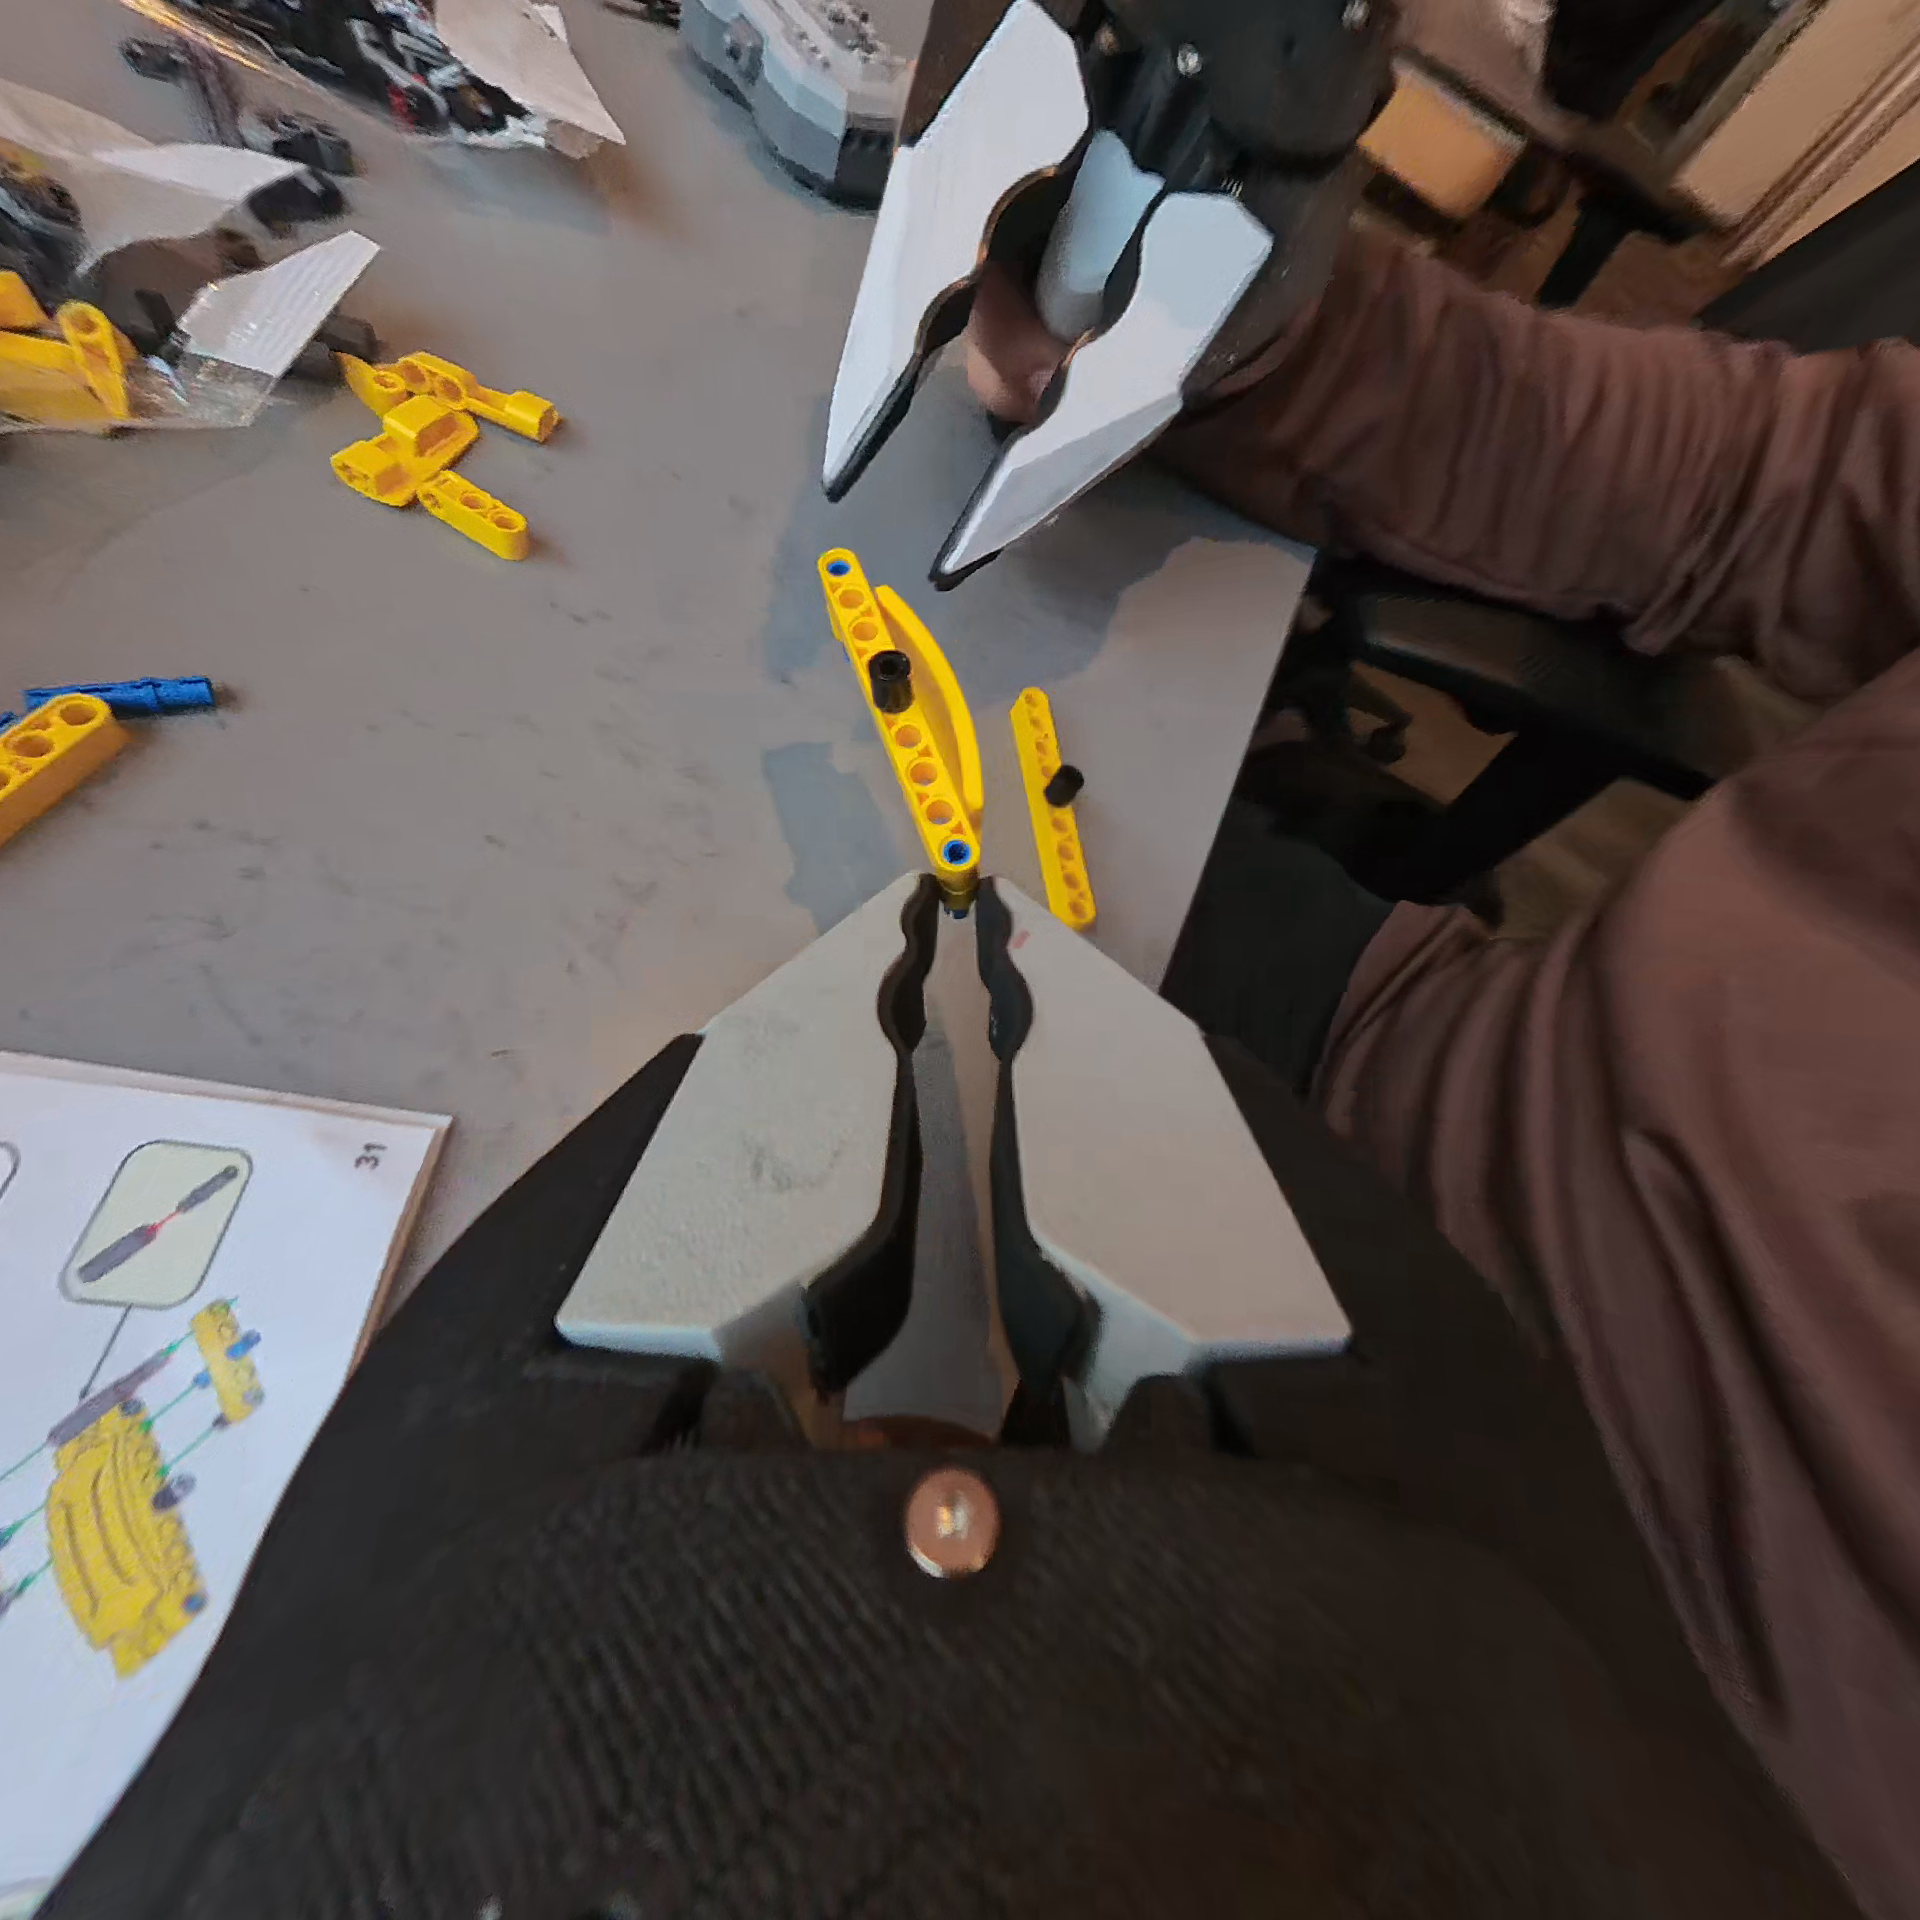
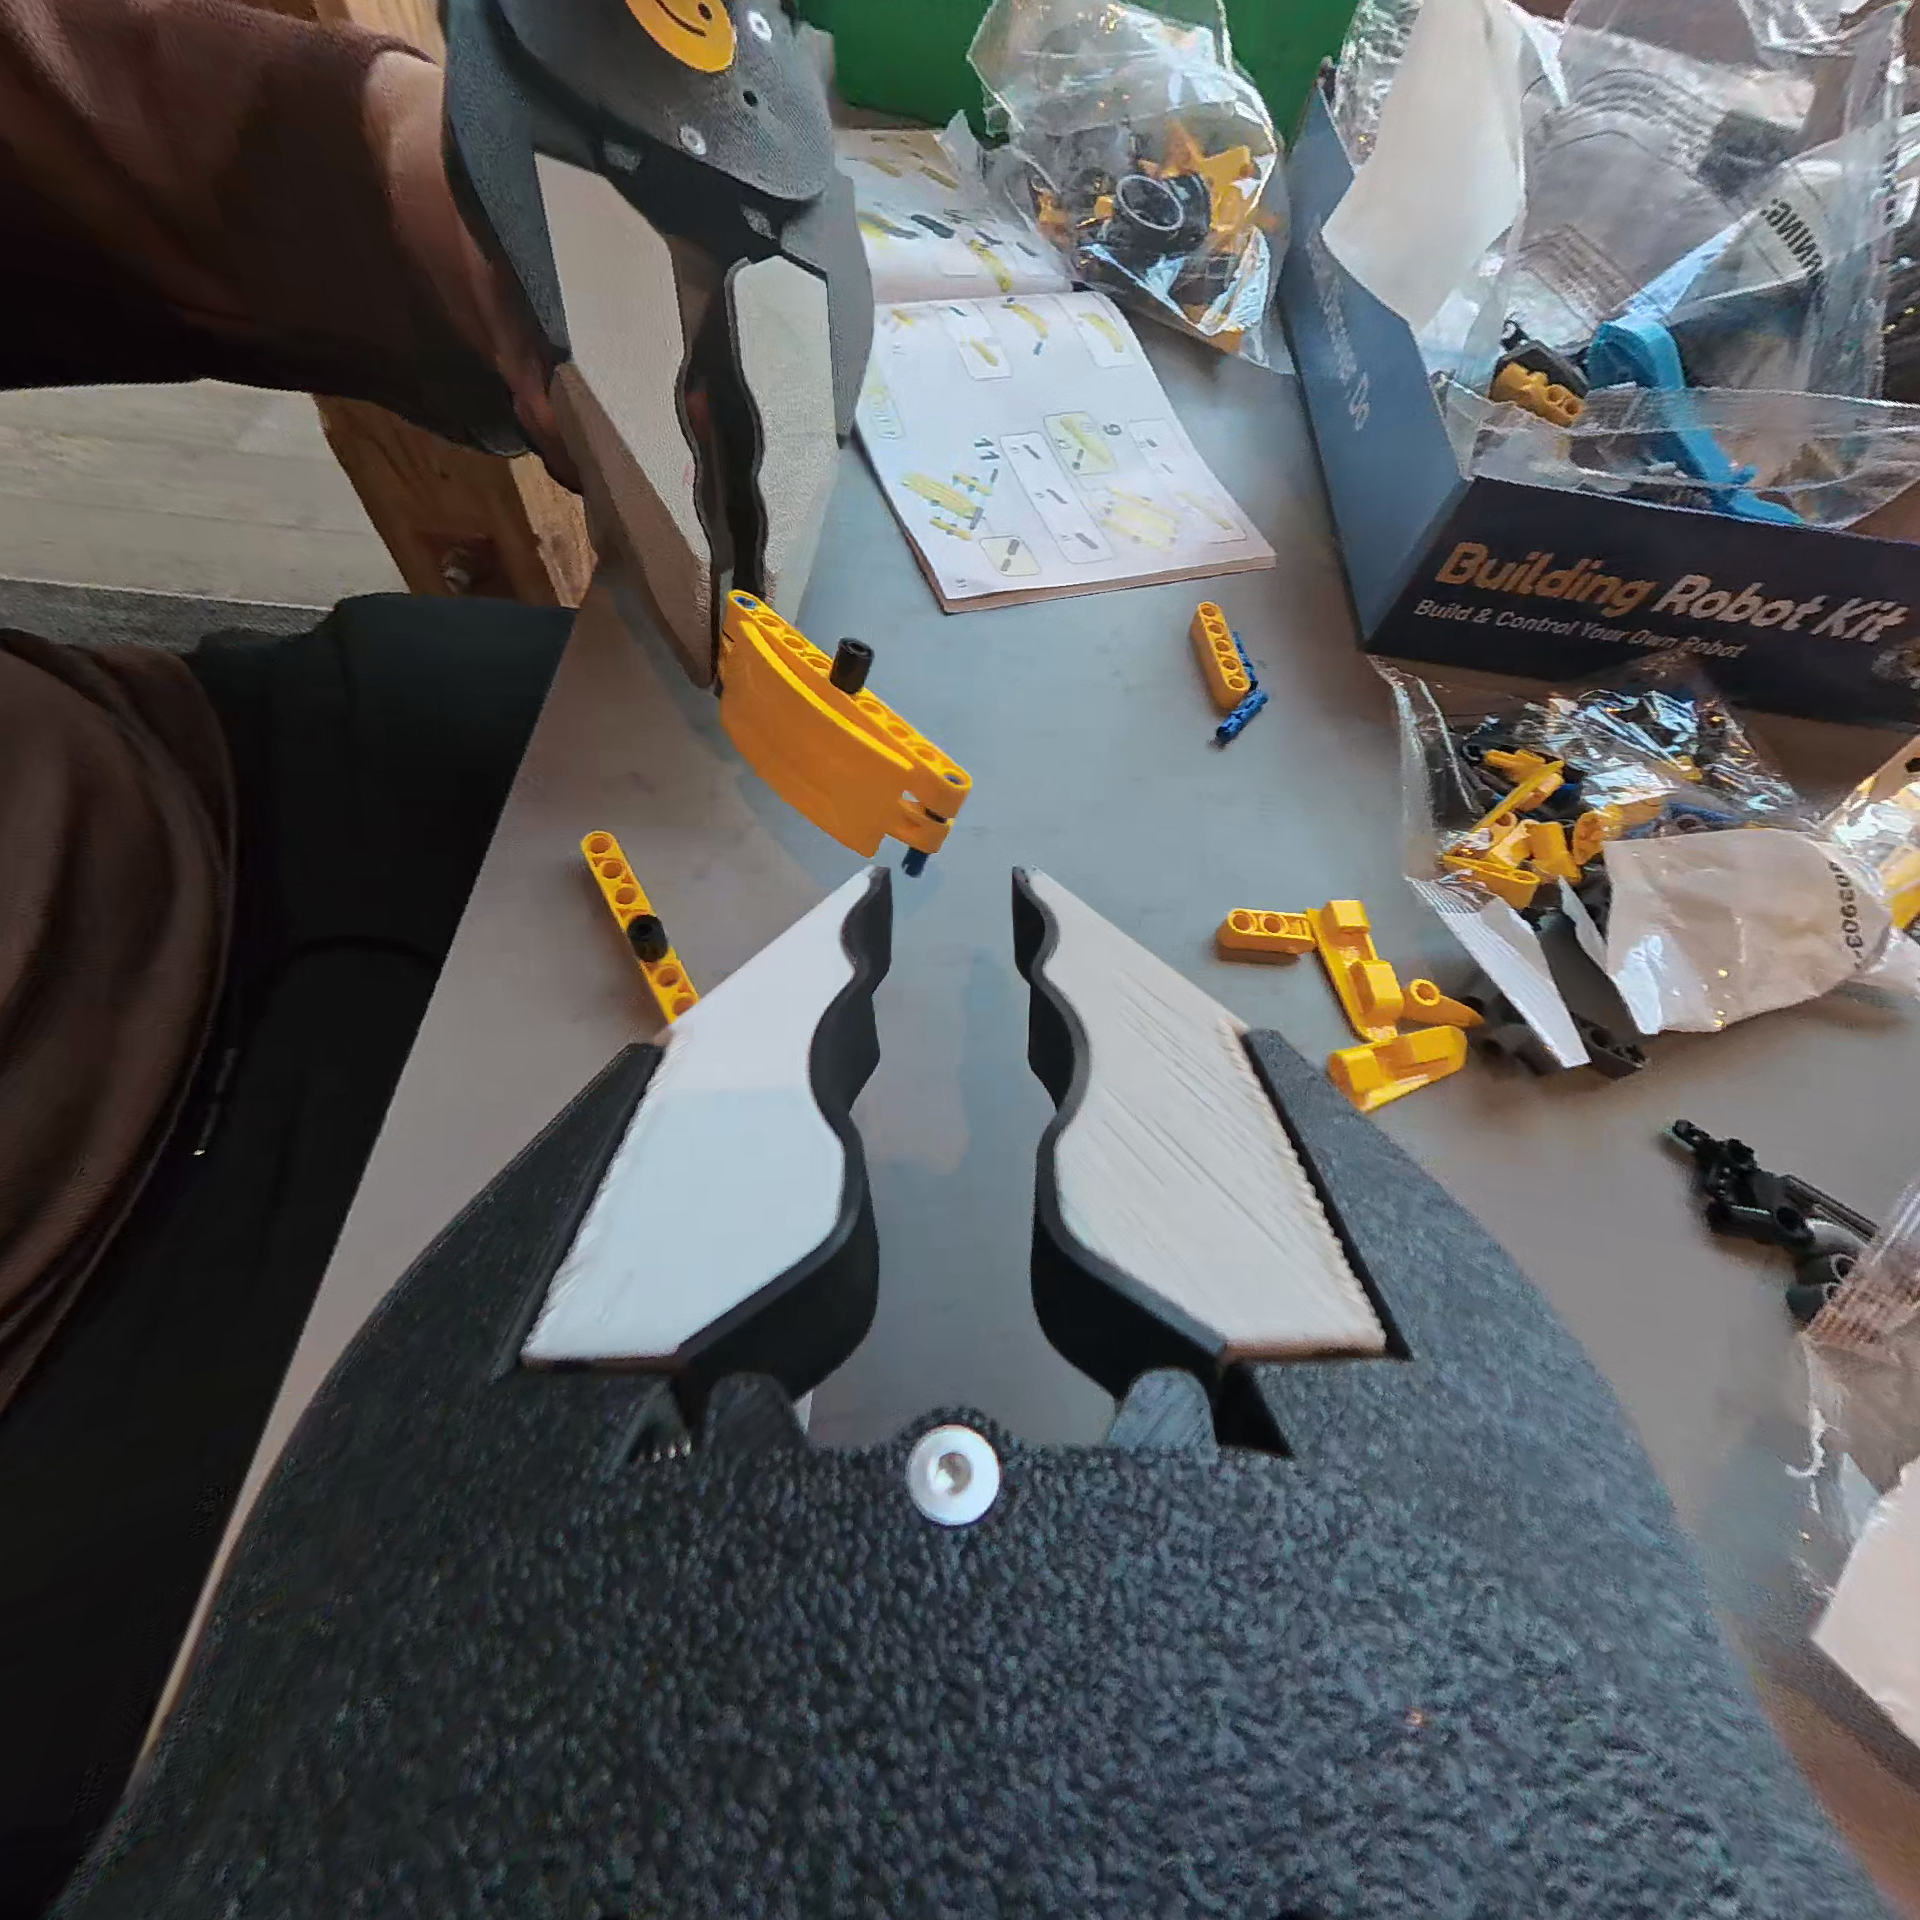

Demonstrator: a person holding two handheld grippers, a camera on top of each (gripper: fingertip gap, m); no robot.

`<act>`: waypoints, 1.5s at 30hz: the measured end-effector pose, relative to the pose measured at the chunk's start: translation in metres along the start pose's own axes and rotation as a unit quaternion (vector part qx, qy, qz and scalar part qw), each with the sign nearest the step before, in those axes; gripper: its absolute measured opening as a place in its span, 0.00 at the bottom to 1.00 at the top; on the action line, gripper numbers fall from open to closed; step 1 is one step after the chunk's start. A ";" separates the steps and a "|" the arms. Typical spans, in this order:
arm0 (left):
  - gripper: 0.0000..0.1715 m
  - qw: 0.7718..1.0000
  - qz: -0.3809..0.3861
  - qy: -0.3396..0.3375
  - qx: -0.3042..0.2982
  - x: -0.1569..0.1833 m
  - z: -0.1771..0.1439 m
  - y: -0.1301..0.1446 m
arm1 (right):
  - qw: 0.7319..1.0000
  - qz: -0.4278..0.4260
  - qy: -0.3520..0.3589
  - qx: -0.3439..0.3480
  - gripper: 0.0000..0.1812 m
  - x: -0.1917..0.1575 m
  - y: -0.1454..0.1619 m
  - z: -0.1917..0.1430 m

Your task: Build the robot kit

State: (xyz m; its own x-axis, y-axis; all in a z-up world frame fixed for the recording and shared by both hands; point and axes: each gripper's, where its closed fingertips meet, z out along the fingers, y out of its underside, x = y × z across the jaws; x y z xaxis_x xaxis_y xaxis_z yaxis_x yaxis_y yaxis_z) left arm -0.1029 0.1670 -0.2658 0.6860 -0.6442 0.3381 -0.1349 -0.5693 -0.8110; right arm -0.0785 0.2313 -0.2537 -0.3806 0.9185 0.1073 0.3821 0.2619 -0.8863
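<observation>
The left gripper is clamped by its fingertips on one end of a yellow curved panel assembly, a long holed beam joined to an arched panel, with a black pin standing out of the beam near its middle and blue pins at both ends. The piece is held clear of the grey table, pointing away from the fingers toward the right gripper, whose jaws stand apart with nothing between them, the tips just short of the assembly's far end. In the right wrist view the same assembly hangs from the other gripper's closed tips, tilted down toward the open fingers. A loose yellow beam with its own black pin lies flat on the table just beside the held piece, near the table edge. Farther out lie a cluster of small yellow parts, a short yellow beam touching a blue pin, and a black linked piece. An open instruction booklet rests on the table beyond the grippers, and a dark blue kit box stuffed with clear plastic bags sits at the far right, with more opened bags of parts in front of it. Brown sleeves of the person show behind both grippers.
</observation>
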 end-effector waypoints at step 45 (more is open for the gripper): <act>0.02 0.997 0.074 0.027 -0.011 0.024 0.011 0.005 | 0.988 0.056 -0.126 0.071 0.16 -0.023 -0.024 -0.007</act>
State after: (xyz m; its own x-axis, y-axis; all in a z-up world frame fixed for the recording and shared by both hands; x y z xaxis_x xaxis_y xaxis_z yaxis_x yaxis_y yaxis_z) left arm -0.0792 0.1546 -0.2675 0.6178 -0.7486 0.2407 -0.2477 -0.4758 -0.8440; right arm -0.0731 0.2057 -0.2320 -0.5469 0.8319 -0.0939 0.3185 0.1031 -0.9423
